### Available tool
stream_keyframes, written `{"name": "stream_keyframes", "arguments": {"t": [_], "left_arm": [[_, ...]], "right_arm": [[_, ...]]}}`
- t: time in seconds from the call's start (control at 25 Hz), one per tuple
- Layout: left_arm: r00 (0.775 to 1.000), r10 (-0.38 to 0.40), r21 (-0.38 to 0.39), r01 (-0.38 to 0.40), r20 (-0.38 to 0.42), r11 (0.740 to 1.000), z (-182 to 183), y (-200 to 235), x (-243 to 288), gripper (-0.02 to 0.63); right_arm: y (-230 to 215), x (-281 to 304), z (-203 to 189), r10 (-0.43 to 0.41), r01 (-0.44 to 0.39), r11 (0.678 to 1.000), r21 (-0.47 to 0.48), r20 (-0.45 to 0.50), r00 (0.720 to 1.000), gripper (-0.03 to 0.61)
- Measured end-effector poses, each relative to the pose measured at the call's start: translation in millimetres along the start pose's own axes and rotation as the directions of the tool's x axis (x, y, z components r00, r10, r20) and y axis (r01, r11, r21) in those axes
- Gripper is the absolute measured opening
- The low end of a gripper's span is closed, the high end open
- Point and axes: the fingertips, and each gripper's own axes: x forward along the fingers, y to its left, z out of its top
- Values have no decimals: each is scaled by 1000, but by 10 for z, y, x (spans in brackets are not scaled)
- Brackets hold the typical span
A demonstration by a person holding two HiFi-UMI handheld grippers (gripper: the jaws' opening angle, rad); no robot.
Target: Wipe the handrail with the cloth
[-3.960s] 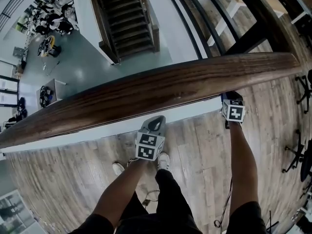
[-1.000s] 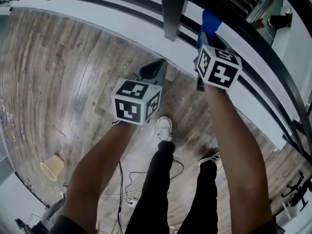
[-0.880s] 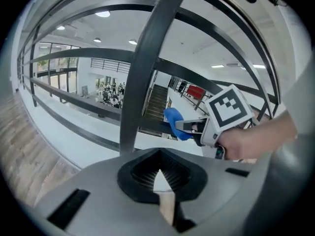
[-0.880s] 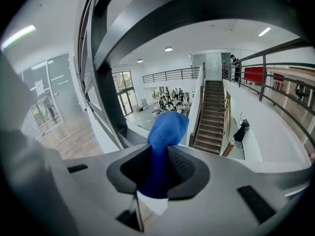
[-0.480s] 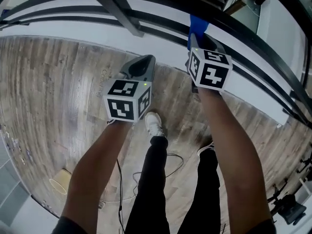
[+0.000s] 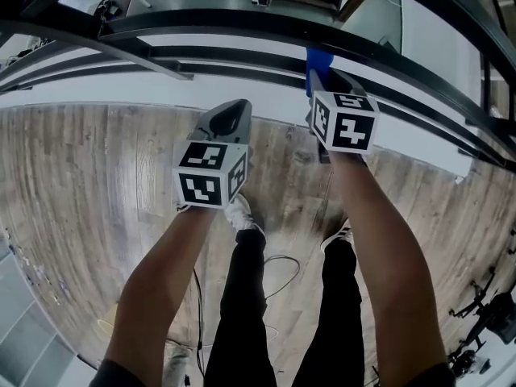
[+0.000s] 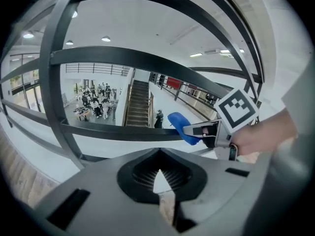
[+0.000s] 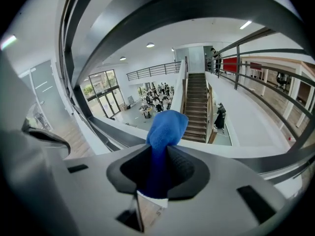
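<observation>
cloth: bright blue
left claw: grey, black ribbed lining; cube white with black squares
right claw: grey; cube white with black squares
railing bars: black
floor: grey-brown wood-grain planks
trousers: black
shoe: white

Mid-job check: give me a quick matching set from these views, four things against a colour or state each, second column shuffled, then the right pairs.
Things:
1. left tongs
2. right tongs
3. cloth
4. railing bars

Colour or state:
A. blue
B. dark, near black
C. shut on the cloth
D. shut, nothing between

Pairs: 1-D, 2-C, 3-A, 4-B
</observation>
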Motion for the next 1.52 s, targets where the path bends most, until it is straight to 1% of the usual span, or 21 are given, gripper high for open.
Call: {"name": "stream_keyframes", "arguments": {"t": [0.24,0.36,0.44,0.6,0.68,0.84,0.96,1.12,1.32,1.52], "left_arm": [[999,-43,0,43,-33,999,-40,-631,217,3],[997,-60,19,61,-54,998,-48,-910,335,3],[995,-72,32,75,-68,997,-42,-1126,430,3],[992,-88,41,91,-89,995,-38,-1557,613,3],[990,-106,49,111,-91,993,-12,-1805,732,3],[984,-144,67,151,-102,986,-15,-2279,968,3],[978,-171,88,182,-120,979,-49,-2626,1130,3],[971,-198,112,214,-135,970,-51,-3028,1313,3],[963,-217,132,238,-159,962,-52,-3499,1525,3],[954,-249,146,274,-168,951,-52,-4049,1750,3]], "right_arm": [[-754,-355,-208,-56,57,998,20,-23,998,100],[-1140,-542,-324,-91,92,995,37,-34,995,100],[-1376,-688,-404,-112,113,993,24,-49,993,100],[-1742,-892,-597,-124,124,992,-9,-86,989,100],[-1980,-989,-658,-135,137,990,16,-83,987,100],[-2487,-1185,-759,-151,157,982,104,-63,987,100],[-2868,-1349,-851,-169,174,978,118,-50,984,100],[-3354,-1533,-950,-164,170,973,154,-47,985,100],[-3866,-1757,-1048,-157,163,975,152,-53,986,100],[-4510,-2032,-1206,-179,188,966,175,-68,982,100]]}}
